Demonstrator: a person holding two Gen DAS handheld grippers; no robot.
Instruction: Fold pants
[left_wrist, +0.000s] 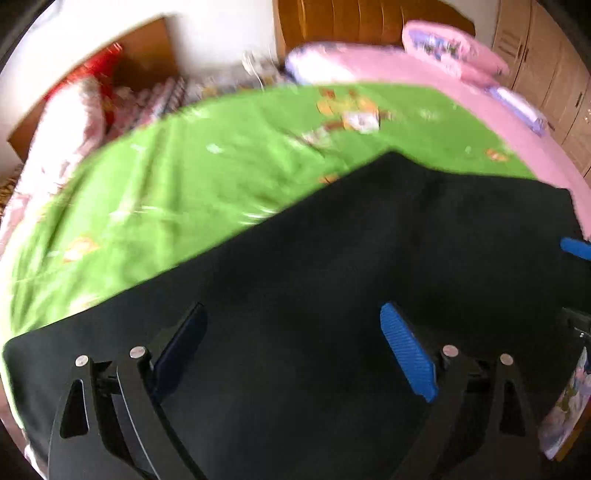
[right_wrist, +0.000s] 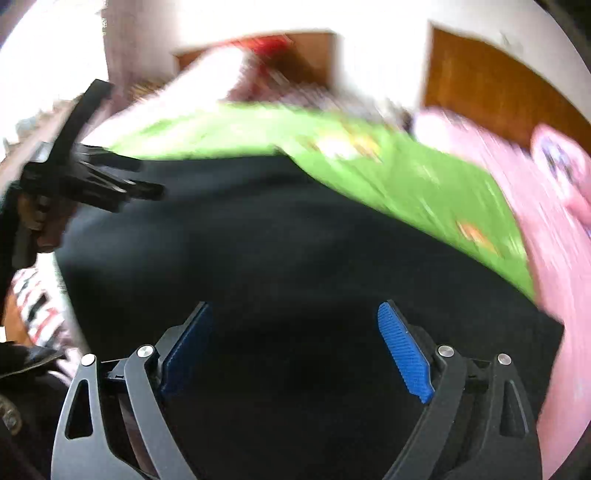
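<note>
Blur: both wrist views are smeared, so the prints on the bedding and the clutter by the far wall cannot be read in detail.
Pants (left_wrist: 351, 258): a broad black slab of matte cloth lying flat on the bed beneath both of your grippers, filling the lower half of each view; its seams, waistband and leg ends are lost in the dark, and its near edge is cut off by the frame.
Left gripper (left_wrist: 295, 350): your fingers stand wide apart over the black cloth, nothing between them; one ribbed blue pad (left_wrist: 408, 354) catches the light, the other sits in shadow (navy at best).
Right gripper (right_wrist: 295, 350): likewise spread wide with only the pants below and nothing pinched; its blue pad (right_wrist: 404, 352) shows a fine ridged texture on a black linkage with silver pins.
Contact: whether either set of fingertips touches the fabric cannot be told.
Cross view: in the right wrist view your left hand (right_wrist: 40, 221) grips its black tool at the left edge, partly cut off; in the left wrist view only a blue tip of the other gripper pokes in at the right edge.
Green sheet (left_wrist: 184, 177): bright, smooth, lightly creased, with blurred cartoon patches, spread under the pants.
Pink bedding (left_wrist: 461, 92): soft, rounded, beyond the green sheet.
Headboard (left_wrist: 351, 18): brown wood, panelled, top cropped.
</note>
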